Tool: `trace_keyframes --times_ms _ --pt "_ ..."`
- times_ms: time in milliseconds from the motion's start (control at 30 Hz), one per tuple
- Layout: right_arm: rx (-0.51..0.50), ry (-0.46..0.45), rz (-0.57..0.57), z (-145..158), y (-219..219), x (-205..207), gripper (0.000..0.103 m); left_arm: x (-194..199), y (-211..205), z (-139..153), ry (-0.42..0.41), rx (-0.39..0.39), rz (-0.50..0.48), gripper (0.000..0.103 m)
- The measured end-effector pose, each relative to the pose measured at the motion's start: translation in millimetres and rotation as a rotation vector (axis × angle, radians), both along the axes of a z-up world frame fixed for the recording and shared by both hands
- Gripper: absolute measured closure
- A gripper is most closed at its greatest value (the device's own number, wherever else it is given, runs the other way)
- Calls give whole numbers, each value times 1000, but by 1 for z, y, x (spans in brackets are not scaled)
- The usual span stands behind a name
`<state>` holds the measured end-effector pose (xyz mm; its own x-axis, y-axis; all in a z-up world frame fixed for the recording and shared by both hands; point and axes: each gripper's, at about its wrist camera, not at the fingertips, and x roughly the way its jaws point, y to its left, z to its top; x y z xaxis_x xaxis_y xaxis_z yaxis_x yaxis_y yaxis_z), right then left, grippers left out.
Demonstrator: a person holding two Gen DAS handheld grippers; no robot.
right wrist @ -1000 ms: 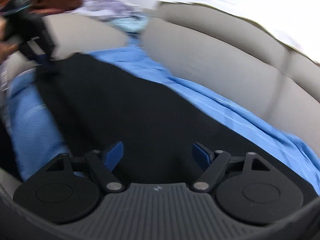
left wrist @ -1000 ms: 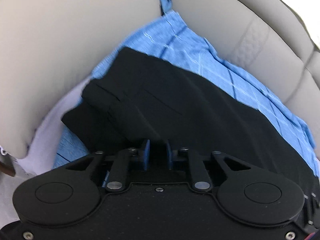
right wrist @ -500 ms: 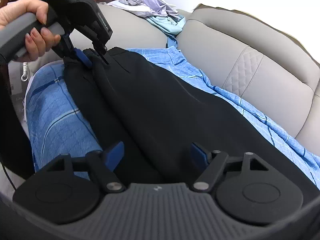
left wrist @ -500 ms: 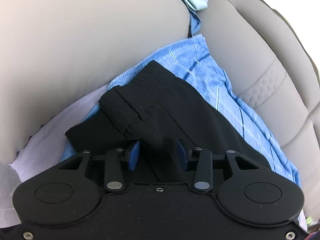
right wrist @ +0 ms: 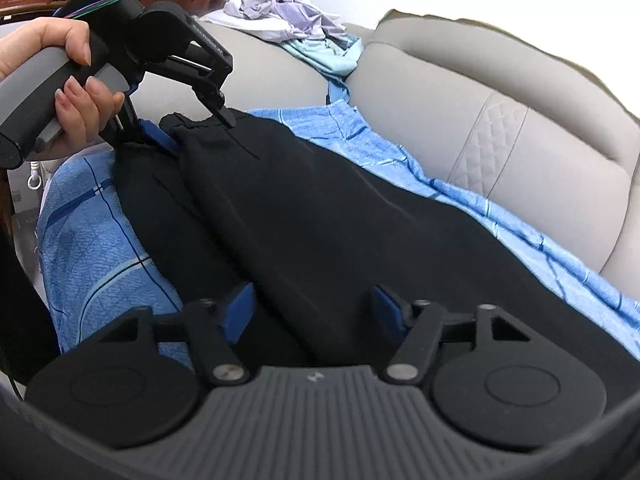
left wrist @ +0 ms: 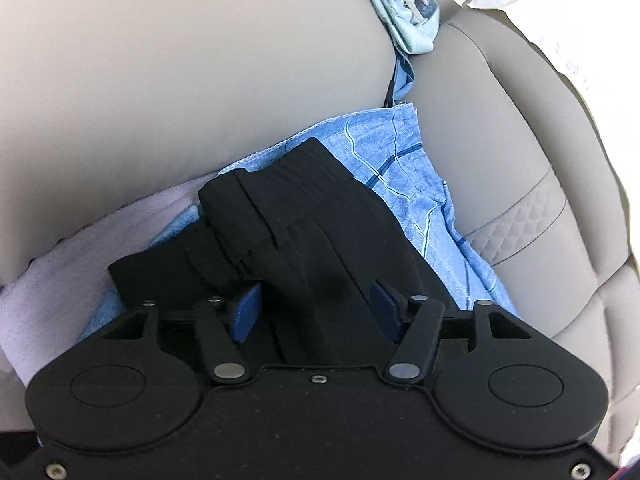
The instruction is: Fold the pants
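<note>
While the black pants (right wrist: 312, 216) are laid lengthwise on the blue checked blanket (right wrist: 92, 248) that covers the seat of the grey sofa (right wrist: 500, 120), both grippers are seen spread wide, with nothing clamped. The left gripper (left wrist: 316, 308) is held at the waistband end of the pants, its blue-padded fingers (left wrist: 245, 312) set on either side of a ridge of black cloth without pressing it; in the right wrist view the same gripper (right wrist: 192, 128) is seen by the far end of the pants, with the person's left hand (right wrist: 76, 92) wrapped around its grey handle. The right gripper (right wrist: 312, 312) is positioned over the near part of the pants, with the cloth running between its parted fingers (right wrist: 236, 312). The waistband is seen bunched into stacked folds near the sofa's rounded arm. A pile of pale crumpled clothes (right wrist: 276, 12) is seen on the sofa beyond the pants. A white cloth (left wrist: 80, 256) is seen under the blanket's edge, against the sofa arm.
</note>
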<state>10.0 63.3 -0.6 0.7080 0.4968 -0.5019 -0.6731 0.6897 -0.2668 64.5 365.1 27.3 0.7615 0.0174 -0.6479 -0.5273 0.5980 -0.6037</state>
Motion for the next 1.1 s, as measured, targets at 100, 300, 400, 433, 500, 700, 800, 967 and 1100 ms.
trace_keyframes --times_ms 100,300,400,433,500,700,800,967,1100 --pt "35 28 1 0 3 5 53 4 -14 12 70 175 6 101" --pt "34 11 15 9 0 -2 95 -14 -35 51 -17 327 -12 102" --pt "53 20 45 21 -7 -13 96 -29 -44 62 -5 396 -16 101" --pt "58 25 56 24 -10 -17 96 -33 -47 63 11 416 -15 101" --pt "69 46 73 27 -13 -23 96 -38 -52 58 59 453 -22 101" --pt "37 114 74 8 -15 -28 95 -34 -57 27 255 456 -58 94" --pt "47 109 81 9 -24 -33 66 -35 -57 25 280 449 -53 84" --pt "94 120 36 21 -57 -26 44 -54 -69 54 191 493 -5 35" --pt "130 102 -81 29 -88 -4 41 -55 -91 74 130 564 -39 31"
